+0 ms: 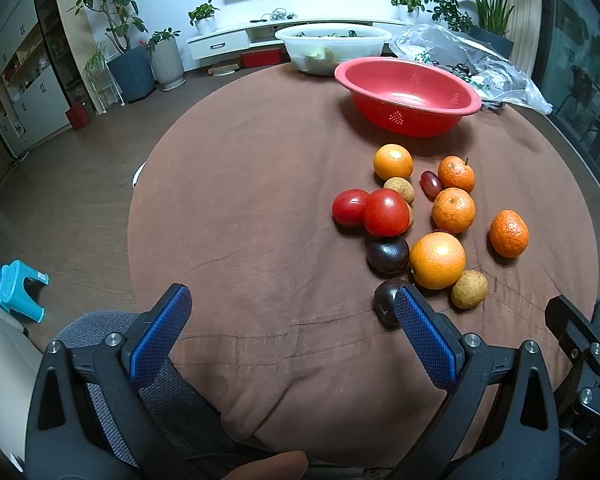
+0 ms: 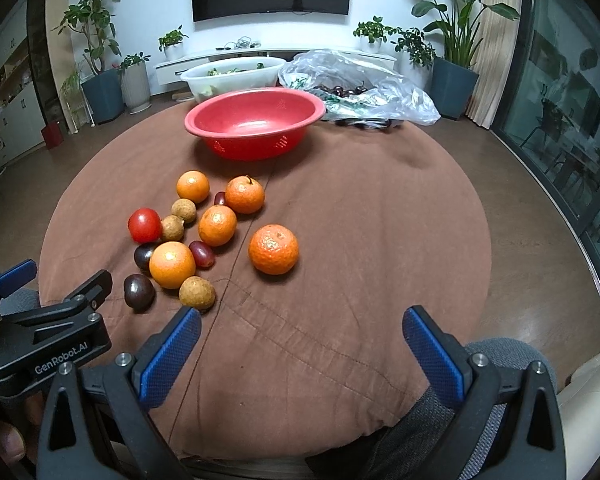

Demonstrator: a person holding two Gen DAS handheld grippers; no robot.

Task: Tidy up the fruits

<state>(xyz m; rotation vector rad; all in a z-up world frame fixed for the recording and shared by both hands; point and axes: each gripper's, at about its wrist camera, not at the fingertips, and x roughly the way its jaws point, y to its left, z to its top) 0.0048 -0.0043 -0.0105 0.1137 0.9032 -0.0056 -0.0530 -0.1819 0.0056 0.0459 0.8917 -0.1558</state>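
Several fruits lie loose on the brown tablecloth (image 1: 240, 208): oranges (image 1: 437, 260) (image 2: 273, 249), two red tomatoes (image 1: 385, 212) (image 2: 144, 225), dark plums (image 1: 387, 255) (image 2: 139, 292), brown longans (image 1: 469, 289) (image 2: 196, 292) and red grapes (image 1: 431, 184) (image 2: 202, 253). An empty red colander bowl (image 1: 408, 94) (image 2: 255, 120) stands behind them. My left gripper (image 1: 294, 304) is open and empty near the table's front edge, its right finger just in front of a plum. My right gripper (image 2: 302, 326) is open and empty, to the right of the fruit pile.
A white tub (image 1: 332, 46) (image 2: 232, 76) with greens and a clear plastic bag (image 1: 472, 64) (image 2: 360, 88) holding dark cherries sit at the table's far side. The left gripper's body (image 2: 40, 332) shows at the lower left of the right wrist view. Potted plants and a TV cabinet stand beyond.
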